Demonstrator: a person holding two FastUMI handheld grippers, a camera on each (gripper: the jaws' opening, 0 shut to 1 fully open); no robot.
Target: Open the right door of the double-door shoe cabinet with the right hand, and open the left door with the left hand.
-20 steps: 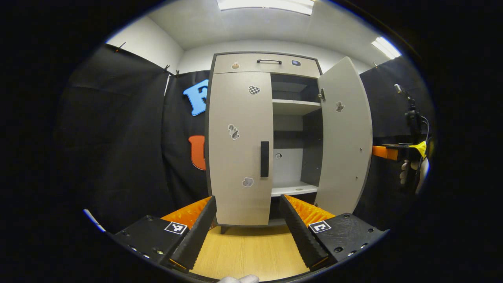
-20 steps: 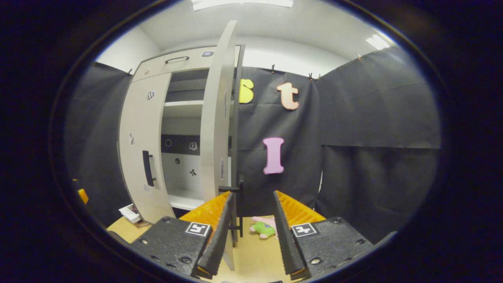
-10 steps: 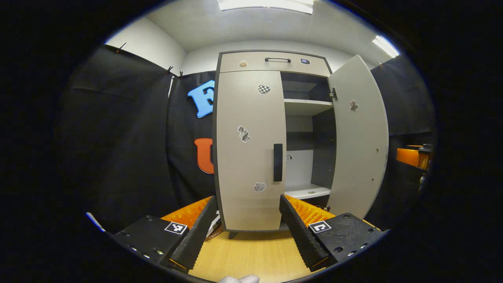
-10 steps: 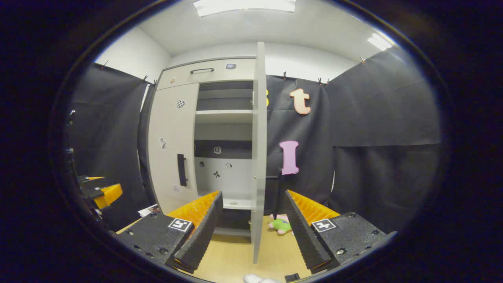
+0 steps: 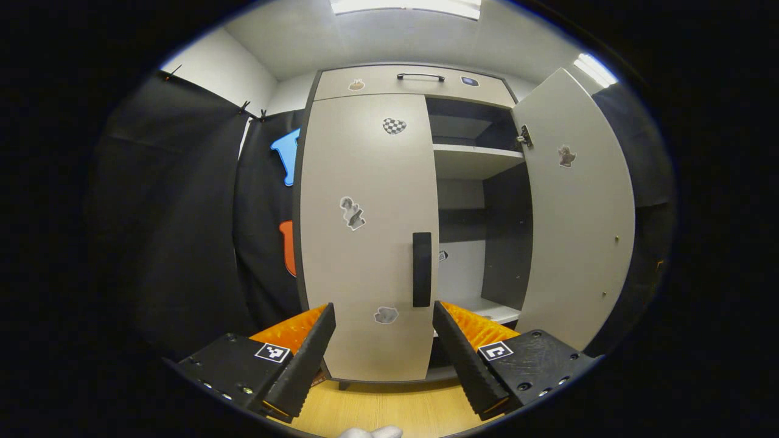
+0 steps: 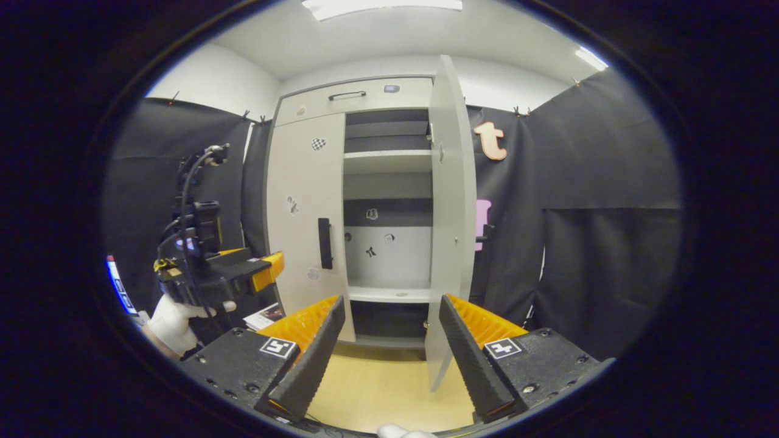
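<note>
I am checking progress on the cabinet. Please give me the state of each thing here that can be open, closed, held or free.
Grey right door: swung open.
Grey left door: closed.
Black vertical handle on the left door: free, not gripped.
Top drawer with dark bar handle: closed.
Left tongs: open, empty, short of the handle.
Right tongs: open, empty.

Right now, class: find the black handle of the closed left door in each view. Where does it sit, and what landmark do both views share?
Left gripper view: the black handle stands upright at centre, on the left door's right edge.
Right gripper view: the black handle sits left of centre, beside the open compartment.
Shared landmark: the checkered sticker high on that door.
</note>
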